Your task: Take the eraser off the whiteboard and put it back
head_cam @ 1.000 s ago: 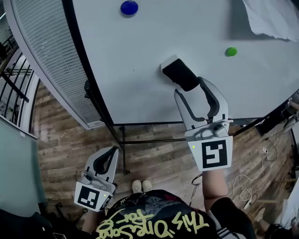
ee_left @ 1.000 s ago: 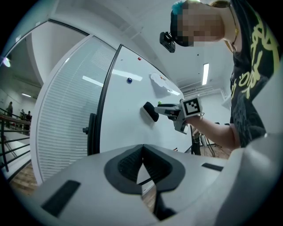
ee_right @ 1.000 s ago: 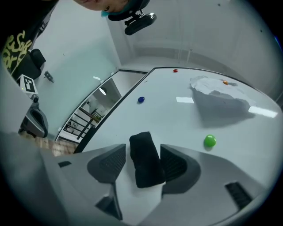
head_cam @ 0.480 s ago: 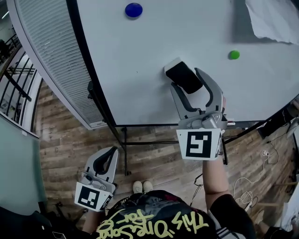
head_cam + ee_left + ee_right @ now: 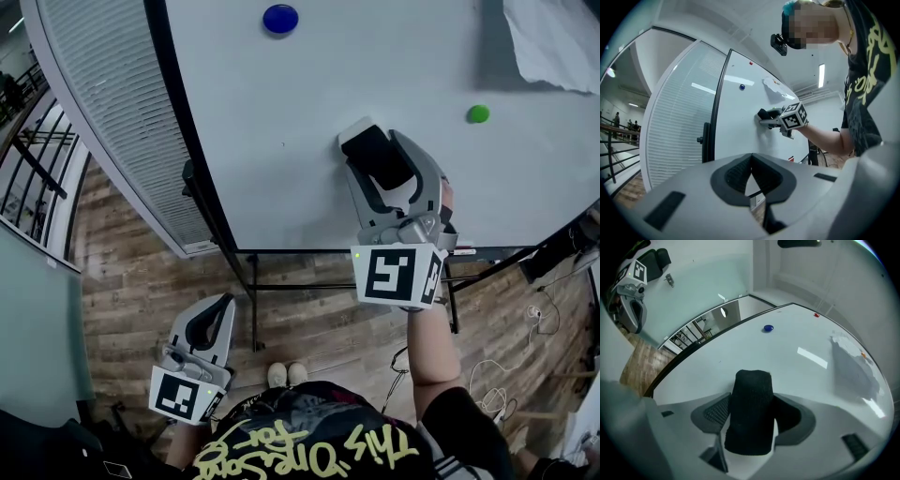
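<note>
Since the earlier frames, our right hand-held gripper (image 5: 377, 155) has rolled and slid forward along the whiteboard (image 5: 281, 122). Its jaws have just been opening and now straddle the eraser (image 5: 749, 408) rather than sitting short of it. They stand spread wide, one on either side of the black block. We judge that the pads are not yet pressing on it, and that the spread is there to clear the eraser's sides before a squeeze. The eraser itself clings flat to the whiteboard, below the blue magnet (image 5: 280, 18) and left of the green magnet (image 5: 479, 113), so taking it off has not yet happened. We keep our left hand-held gripper (image 5: 750, 156) low and well apart from the whiteboard. Its jaws are pressed together on nothing, likely because one gripper is enough for this pick.
</note>
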A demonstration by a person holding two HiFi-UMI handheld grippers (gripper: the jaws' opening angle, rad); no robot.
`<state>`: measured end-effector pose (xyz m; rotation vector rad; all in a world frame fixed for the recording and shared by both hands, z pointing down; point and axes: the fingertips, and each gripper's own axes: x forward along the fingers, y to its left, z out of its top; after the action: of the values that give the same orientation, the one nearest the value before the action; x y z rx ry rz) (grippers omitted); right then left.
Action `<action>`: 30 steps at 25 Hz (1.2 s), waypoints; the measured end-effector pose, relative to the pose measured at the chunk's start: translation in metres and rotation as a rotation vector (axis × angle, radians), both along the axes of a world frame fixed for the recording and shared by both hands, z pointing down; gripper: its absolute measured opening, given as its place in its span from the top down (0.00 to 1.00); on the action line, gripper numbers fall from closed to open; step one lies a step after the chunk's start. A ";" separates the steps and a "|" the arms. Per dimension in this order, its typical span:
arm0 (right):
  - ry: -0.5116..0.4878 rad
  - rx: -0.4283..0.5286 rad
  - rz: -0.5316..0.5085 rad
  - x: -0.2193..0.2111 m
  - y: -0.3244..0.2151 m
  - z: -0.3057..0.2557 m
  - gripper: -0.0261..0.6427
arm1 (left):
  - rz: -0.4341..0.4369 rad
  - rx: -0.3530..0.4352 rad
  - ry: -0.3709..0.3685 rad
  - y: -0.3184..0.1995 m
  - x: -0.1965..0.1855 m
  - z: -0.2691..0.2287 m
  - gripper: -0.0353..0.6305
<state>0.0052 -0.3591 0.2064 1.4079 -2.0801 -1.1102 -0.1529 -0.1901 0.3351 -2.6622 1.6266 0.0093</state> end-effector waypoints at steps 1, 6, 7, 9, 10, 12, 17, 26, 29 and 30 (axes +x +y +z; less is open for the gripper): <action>-0.006 0.001 0.005 0.000 -0.002 0.001 0.57 | -0.001 0.000 0.001 0.000 0.000 0.000 0.94; -0.004 0.031 0.012 0.000 -0.006 0.001 0.57 | -0.002 -0.004 -0.003 0.001 -0.002 0.003 0.94; -0.006 0.035 0.011 0.000 -0.005 0.001 0.57 | -0.001 -0.005 -0.003 0.001 -0.002 0.003 0.94; -0.002 0.043 0.012 0.000 -0.005 -0.001 0.57 | 0.002 -0.004 -0.002 0.001 -0.001 0.002 0.94; 0.002 0.046 0.012 -0.001 -0.005 -0.002 0.57 | 0.003 -0.003 -0.002 0.001 0.000 0.001 0.94; -0.018 0.043 0.014 0.000 -0.004 -0.003 0.57 | 0.008 0.000 -0.001 0.001 0.002 -0.001 0.94; -0.037 0.048 0.009 0.001 -0.004 -0.005 0.57 | 0.017 0.003 -0.004 0.000 0.004 -0.003 0.94; -0.107 0.054 -0.020 0.003 -0.002 -0.009 0.57 | 0.009 0.002 -0.010 0.002 0.001 -0.003 0.94; -0.153 0.061 -0.048 0.004 0.001 -0.013 0.57 | 0.009 0.005 -0.010 0.004 0.000 -0.003 0.94; -0.174 0.062 -0.063 0.004 0.003 -0.014 0.57 | 0.008 0.006 -0.009 0.003 -0.001 -0.003 0.94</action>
<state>0.0088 -0.3562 0.1920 1.5270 -2.2420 -1.1210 -0.1534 -0.1867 0.3324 -2.6606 1.6100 0.0018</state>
